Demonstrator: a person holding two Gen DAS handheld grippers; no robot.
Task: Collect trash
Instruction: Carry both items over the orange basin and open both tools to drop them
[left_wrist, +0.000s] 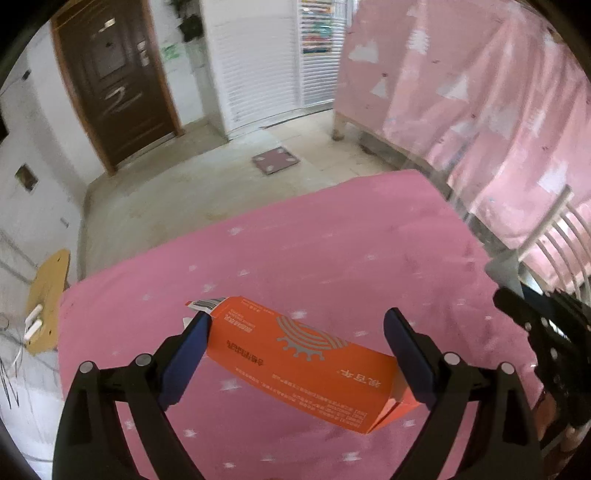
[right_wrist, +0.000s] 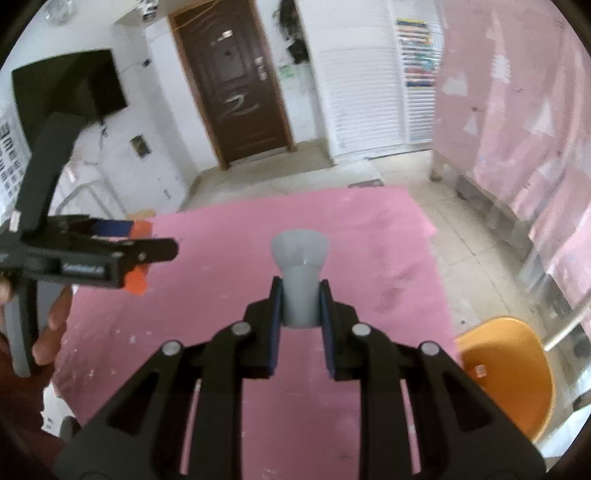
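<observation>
My left gripper is shut on a long orange carton, gripped end to end between its blue pads, and holds it above the pink-covered table. In the right wrist view the left gripper shows at the left with the orange carton in it. My right gripper is shut on a grey funnel-shaped plastic piece with its flared end pointing forward, above the table. The right gripper's black body shows at the right edge of the left wrist view.
An orange chair stands to the right of the table. A pink curtain hangs along the right. A brown door, white shutters and tiled floor with a small scale lie beyond. A wooden board is at the left.
</observation>
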